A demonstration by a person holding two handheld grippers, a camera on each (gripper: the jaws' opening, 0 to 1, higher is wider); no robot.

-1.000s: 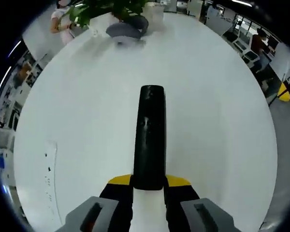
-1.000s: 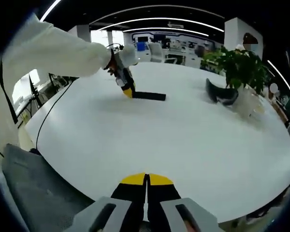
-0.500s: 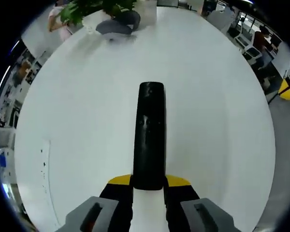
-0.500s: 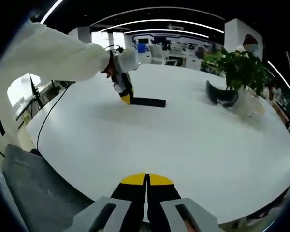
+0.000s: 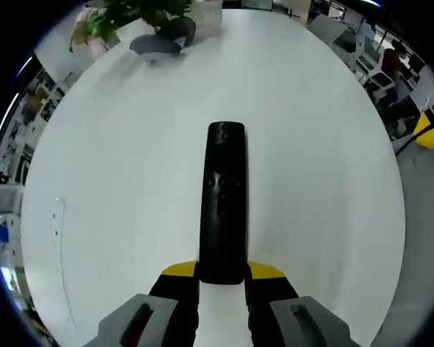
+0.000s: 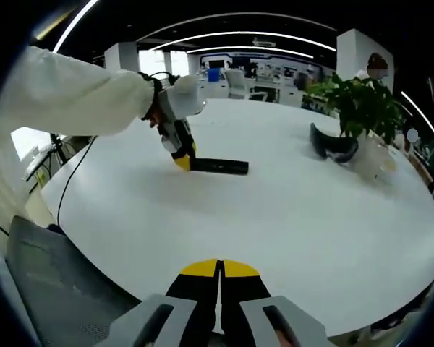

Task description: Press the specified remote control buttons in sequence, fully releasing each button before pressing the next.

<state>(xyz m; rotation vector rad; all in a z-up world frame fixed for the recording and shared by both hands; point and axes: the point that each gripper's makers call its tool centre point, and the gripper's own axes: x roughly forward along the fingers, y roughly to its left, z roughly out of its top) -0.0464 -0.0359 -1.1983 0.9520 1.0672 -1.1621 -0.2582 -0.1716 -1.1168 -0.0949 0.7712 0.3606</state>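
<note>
While the left tool point(image 5: 222, 278) clamps the remote point(image 5: 223, 199) steady ahead, the right tool point(image 6: 220, 278) waits closed and empty, well apart.

A round white table point(image 6: 289, 217) carries everything; a black remote control point(image 5: 223, 206) lies flat on it, well apart from the potted plant point(image 6: 362, 108) at its far edge; a dark curved headset-like object point(image 6: 331, 143) rests just beside the plant's pot.
</note>
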